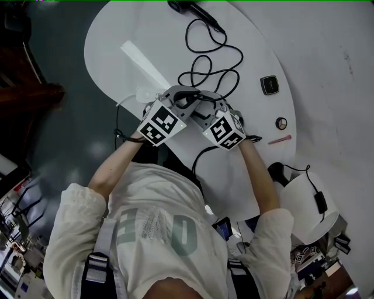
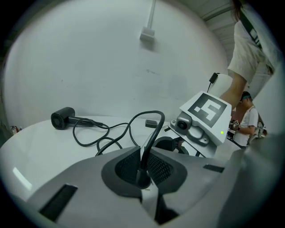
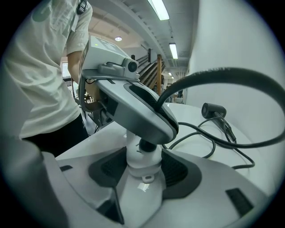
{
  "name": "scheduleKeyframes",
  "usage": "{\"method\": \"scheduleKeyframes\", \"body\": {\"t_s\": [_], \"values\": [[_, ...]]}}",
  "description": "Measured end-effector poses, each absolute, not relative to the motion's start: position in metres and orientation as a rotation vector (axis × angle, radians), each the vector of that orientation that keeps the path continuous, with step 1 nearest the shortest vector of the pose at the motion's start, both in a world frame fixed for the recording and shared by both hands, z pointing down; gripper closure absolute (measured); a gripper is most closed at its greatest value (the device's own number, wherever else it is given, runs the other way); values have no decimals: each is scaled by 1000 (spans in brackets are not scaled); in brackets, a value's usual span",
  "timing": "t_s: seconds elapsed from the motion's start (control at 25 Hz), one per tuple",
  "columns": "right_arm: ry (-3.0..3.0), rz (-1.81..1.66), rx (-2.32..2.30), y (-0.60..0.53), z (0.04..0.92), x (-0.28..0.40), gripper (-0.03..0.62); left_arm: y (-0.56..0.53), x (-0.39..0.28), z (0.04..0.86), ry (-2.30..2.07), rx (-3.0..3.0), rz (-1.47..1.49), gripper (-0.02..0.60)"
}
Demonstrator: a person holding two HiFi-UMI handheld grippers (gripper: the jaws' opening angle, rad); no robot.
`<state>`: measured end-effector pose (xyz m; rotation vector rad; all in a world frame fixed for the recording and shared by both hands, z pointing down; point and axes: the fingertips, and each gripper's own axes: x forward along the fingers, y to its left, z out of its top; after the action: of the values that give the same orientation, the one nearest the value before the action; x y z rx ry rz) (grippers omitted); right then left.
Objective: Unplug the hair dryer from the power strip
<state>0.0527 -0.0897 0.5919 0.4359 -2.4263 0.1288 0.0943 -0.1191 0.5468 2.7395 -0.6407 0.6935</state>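
The black hair dryer (image 1: 190, 8) (image 2: 62, 118) (image 3: 213, 110) lies at the table's far end. Its black cable (image 1: 210, 73) (image 2: 102, 131) loops back to my two grippers, which meet mid-table. My left gripper (image 1: 186, 99) (image 2: 143, 171) is shut on the black plug end of that cable (image 2: 143, 164). My right gripper (image 1: 201, 108) (image 3: 143, 162) is closed on the white power strip (image 3: 143, 153) (image 1: 145, 93), both pads against its sides. In the head view the grippers hide most of the strip. The left gripper (image 3: 138, 107) crosses just above the right one's jaws.
On the white table (image 1: 105, 35) a long white bar (image 1: 143, 61) lies to the left. To the right are a small black device (image 1: 269, 84), a round knob (image 1: 281, 123) and a red pen (image 1: 280, 139). A white stand with a black lead (image 1: 310, 204) is at the near right.
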Motion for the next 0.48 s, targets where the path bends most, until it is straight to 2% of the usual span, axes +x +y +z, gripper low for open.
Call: {"method": "scheduleKeyframes", "body": {"t_s": [0.16, 0.36, 0.48], "values": [[-2425, 130, 439, -91, 592, 52, 344, -130, 101, 523, -659, 2806, 594, 578], [-2419, 139, 440, -88, 593, 52, 344, -132, 108, 499, -584, 2914, 639, 578], [-2418, 128, 442, -90, 593, 52, 344, -135, 105, 469, -596, 2922, 469, 578]]}}
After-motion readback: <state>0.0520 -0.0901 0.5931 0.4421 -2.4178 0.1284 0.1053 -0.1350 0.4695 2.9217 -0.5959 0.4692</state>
